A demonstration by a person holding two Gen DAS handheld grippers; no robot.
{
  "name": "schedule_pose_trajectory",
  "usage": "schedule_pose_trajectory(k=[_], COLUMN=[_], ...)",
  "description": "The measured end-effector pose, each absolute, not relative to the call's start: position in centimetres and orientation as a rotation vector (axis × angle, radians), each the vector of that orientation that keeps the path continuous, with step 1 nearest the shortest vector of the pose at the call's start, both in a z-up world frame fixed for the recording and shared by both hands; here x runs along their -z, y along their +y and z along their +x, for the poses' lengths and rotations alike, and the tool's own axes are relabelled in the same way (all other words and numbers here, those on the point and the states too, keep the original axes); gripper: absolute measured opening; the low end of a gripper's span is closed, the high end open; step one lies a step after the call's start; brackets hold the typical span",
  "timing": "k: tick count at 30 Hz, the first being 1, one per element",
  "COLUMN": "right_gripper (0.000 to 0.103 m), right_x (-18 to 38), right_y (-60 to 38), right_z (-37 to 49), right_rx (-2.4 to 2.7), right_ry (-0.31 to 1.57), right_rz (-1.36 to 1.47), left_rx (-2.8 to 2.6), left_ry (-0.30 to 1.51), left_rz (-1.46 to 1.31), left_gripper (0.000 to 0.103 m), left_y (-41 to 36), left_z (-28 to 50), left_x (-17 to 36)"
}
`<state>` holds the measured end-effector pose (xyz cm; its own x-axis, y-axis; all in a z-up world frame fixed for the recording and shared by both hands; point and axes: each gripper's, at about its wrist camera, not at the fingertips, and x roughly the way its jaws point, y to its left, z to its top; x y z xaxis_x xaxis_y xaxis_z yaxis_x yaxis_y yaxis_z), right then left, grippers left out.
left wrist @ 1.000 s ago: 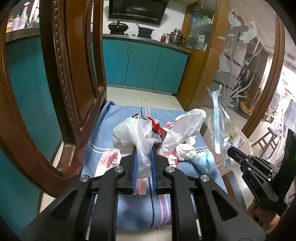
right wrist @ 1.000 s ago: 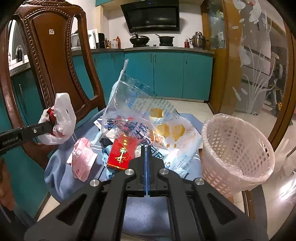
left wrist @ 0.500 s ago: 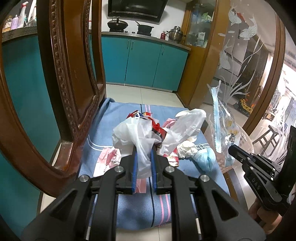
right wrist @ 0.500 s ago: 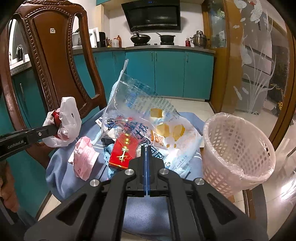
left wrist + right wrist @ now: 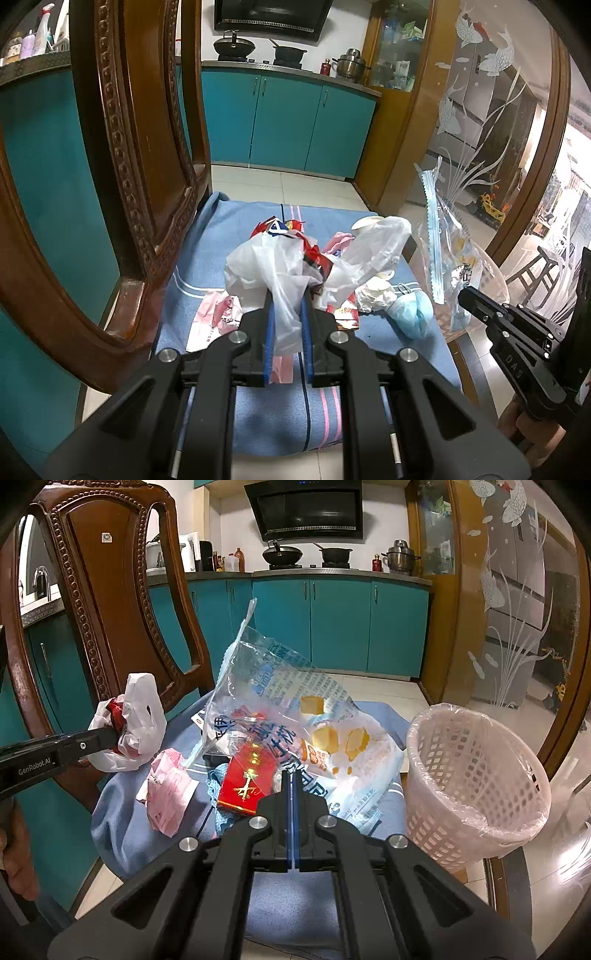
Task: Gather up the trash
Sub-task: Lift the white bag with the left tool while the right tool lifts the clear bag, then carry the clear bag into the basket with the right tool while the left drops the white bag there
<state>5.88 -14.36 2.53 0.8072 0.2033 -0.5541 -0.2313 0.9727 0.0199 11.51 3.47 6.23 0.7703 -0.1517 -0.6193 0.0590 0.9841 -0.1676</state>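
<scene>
My left gripper (image 5: 287, 306) is shut on a white plastic bag (image 5: 273, 269) with red wrappers inside, held above the blue chair cushion (image 5: 221, 236); the bag also shows in the right wrist view (image 5: 142, 716). My right gripper (image 5: 291, 779) is shut on a large clear printed plastic bag (image 5: 291, 701), held up over the cushion; it also shows in the left wrist view (image 5: 439, 243). A pink-lined white mesh basket (image 5: 476, 775) stands at the right of the chair. On the cushion lie a red packet (image 5: 247, 779), a pink wrapper (image 5: 166, 790), crumpled tissue (image 5: 373, 295) and a blue mask (image 5: 412, 314).
The carved wooden chair back (image 5: 110, 590) rises at the left. Teal kitchen cabinets (image 5: 332, 624) stand behind. A frosted glass partition (image 5: 517, 609) is at the right, beside the basket.
The left gripper has lifted the white bag a little higher above the cushion and toward the right. The right gripper holds the clear bag nearly still.
</scene>
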Motion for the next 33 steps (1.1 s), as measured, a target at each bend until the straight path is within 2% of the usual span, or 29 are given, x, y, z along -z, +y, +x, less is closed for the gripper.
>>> schedule_pose_trajectory(k=[9,17,22,24,25,26,28,29,31,33], right_gripper=[0.001,0.001,0.002,0.014,0.028,0.037,0.075,0.089,0.094,0.094], right_x=[-3.3,-4.6,-2.4,-1.1,-0.9,-1.3,-2.7,-3.6,-5.2,-6.1], right_y=[-15.4,-24.9,-30.8,-32.5,-32.7,-33.2,-33.6,-33.7,-34.1,-34.9], right_z=[6.1,9.9,13.0,14.0,14.0,13.4,11.6,10.5,8.1,5.9], right_rx=[-0.190,0.026,0.126,0.142,0.142,0.146,0.151,0.156,0.180,0.203], right_ry=[0.539,0.500,0.552,0.620,0.635,0.615,0.533,0.480,0.381,0.306], right_rz=[-0.050,0.099,0.217,0.262,0.281,0.312,0.343,0.355,0.378,0.432], left_rx=[0.116,0.117,0.120,0.123,0.126,0.129,0.135,0.137,0.153,0.181], left_ry=[0.689,0.698,0.707,0.710,0.713,0.715,0.717,0.718,0.721,0.718], left_rz=[-0.138,-0.137,-0.131,-0.125,-0.121,-0.117,-0.106,-0.099,-0.088,-0.080], left_gripper=[0.013,0.013,0.013,0.013,0.013,0.013,0.013,0.013,0.013,0.012], left_y=[3.5,3.3,2.9,2.6,2.5,2.3,1.9,1.7,1.1,0.0], left_z=[11.7,11.9,12.3,12.4,12.4,12.5,12.6,12.6,12.7,13.0], left_x=[-6.0,-5.7,-5.5,-5.4,-5.3,-5.2,-5.1,-5.0,-4.8,-4.8])
